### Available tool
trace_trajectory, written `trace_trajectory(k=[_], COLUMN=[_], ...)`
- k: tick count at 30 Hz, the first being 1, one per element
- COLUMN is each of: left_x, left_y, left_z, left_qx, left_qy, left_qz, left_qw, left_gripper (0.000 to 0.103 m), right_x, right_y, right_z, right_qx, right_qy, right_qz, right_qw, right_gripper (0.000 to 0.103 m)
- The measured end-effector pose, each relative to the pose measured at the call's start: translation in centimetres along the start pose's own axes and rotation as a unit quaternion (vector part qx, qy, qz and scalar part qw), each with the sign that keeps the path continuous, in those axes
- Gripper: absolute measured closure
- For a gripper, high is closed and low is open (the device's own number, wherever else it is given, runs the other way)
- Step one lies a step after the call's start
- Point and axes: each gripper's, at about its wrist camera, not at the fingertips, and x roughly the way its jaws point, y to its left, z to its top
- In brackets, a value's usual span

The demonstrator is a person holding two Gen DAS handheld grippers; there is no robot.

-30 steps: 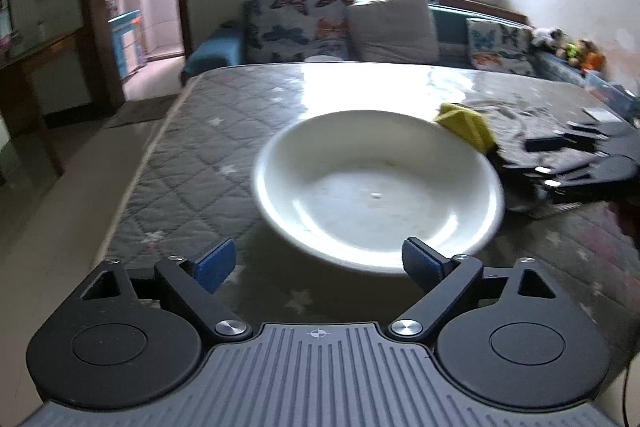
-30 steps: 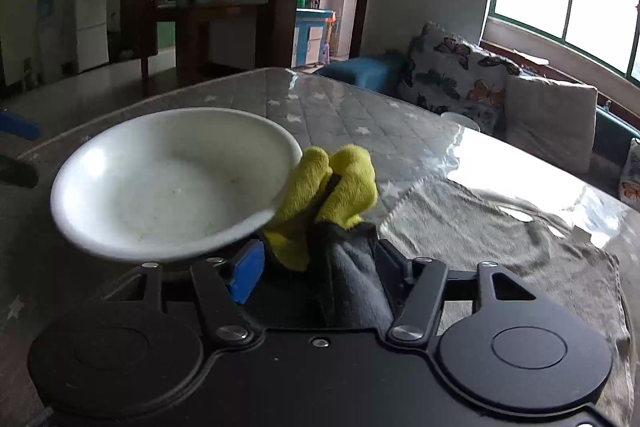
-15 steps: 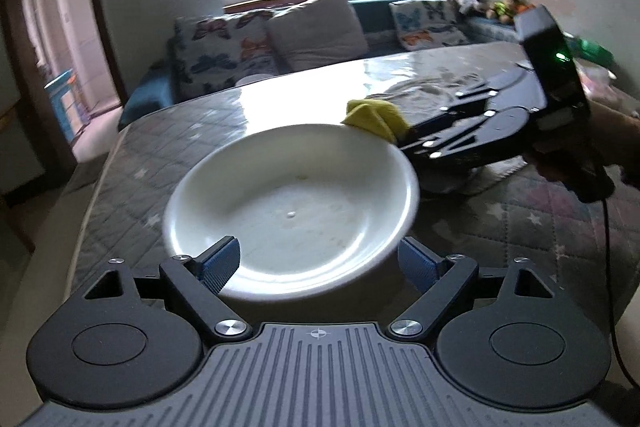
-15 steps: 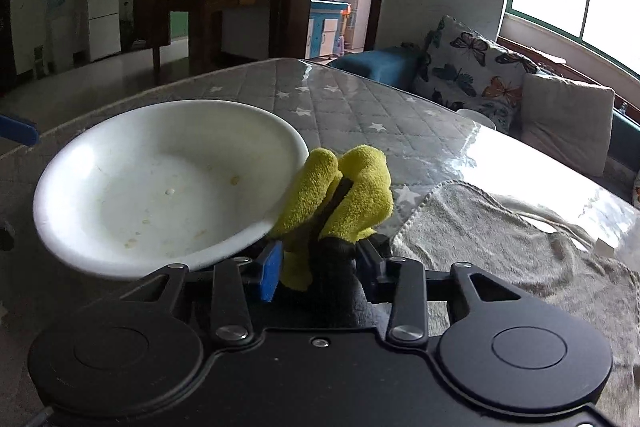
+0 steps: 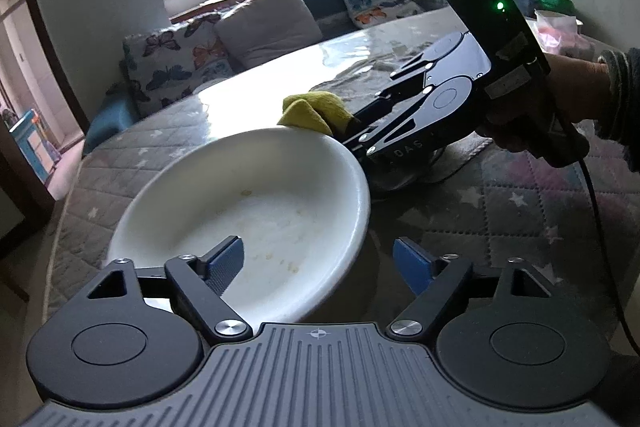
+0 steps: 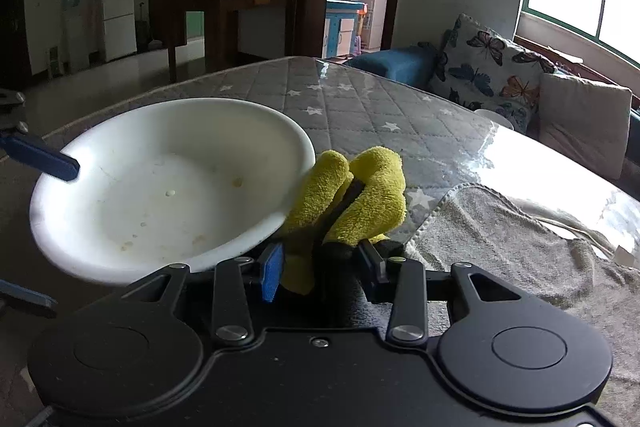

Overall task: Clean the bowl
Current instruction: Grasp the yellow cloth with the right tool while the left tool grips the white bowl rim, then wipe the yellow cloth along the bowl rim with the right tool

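White bowl (image 5: 256,211) sits centre-left in the left wrist view, on the quilted counter (image 5: 500,211), crumbs dotted inside. The left gripper (image 5: 318,259) has its jaws spread wide, one blue pad over the bowl's near rim, the other outside it. Over in the right wrist view, the right gripper (image 6: 322,263) has its jaws clamped on a yellow cloth (image 6: 352,187), right beside the bowl's edge. Grey towel (image 6: 520,247) lies lower right.

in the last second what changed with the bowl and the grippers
The left gripper moved in: one open finger now reaches over the white bowl rim, the other outside. The right gripper brought its yellow cloth to the far rim. It stays shut on the cloth; crumbs remain.
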Motion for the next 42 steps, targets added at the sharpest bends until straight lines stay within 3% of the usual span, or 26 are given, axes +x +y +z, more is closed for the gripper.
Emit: trace_trajectory(k=[5,11,13,15,18,23,42], left_x=[1.5,2.9,3.2,3.5,4.0,4.0,2.5], left_y=[0.0,0.2,0.2,0.1,0.1,-0.3,1.7], left_z=[0.4,0.7,0.8,0.9,1.0,0.9,-0.2], left_qx=[-0.004,-0.022,-0.026,-0.028,-0.041,-0.033,-0.043], left_qy=[0.013,0.028,0.028,0.03,0.035,0.028,0.033], left_qz=[-0.004,-0.001,-0.002,-0.005,-0.027,-0.025,-0.007], left_qw=[0.9999,0.9993,0.9992,0.9991,0.9982,0.9988,0.9985], left_gripper=[0.044,0.047,0.049,0.055,0.073,0.076,0.08], right_x=[0.1,0.3,0.6,1.0,1.3,0.9,-3.3], right_y=[0.1,-0.1,0.2,0.4,0.4,0.4,4.3], right_z=[0.2,0.1,0.2,0.2,0.2,0.1,-1.9], right_qx=[-0.007,-0.005,-0.019,-0.021,-0.014,-0.009,0.005], right_qy=[-0.001,0.002,0.003,0.004,0.005,0.006,-0.005], right_qz=[-0.009,-0.017,-0.022,-0.026,-0.029,-0.026,0.027], right_qw=[1.0,1.0,1.0,0.999,0.999,1.0,1.0], right_gripper=[0.082,0.083,0.078,0.077,0.079,0.085,0.085])
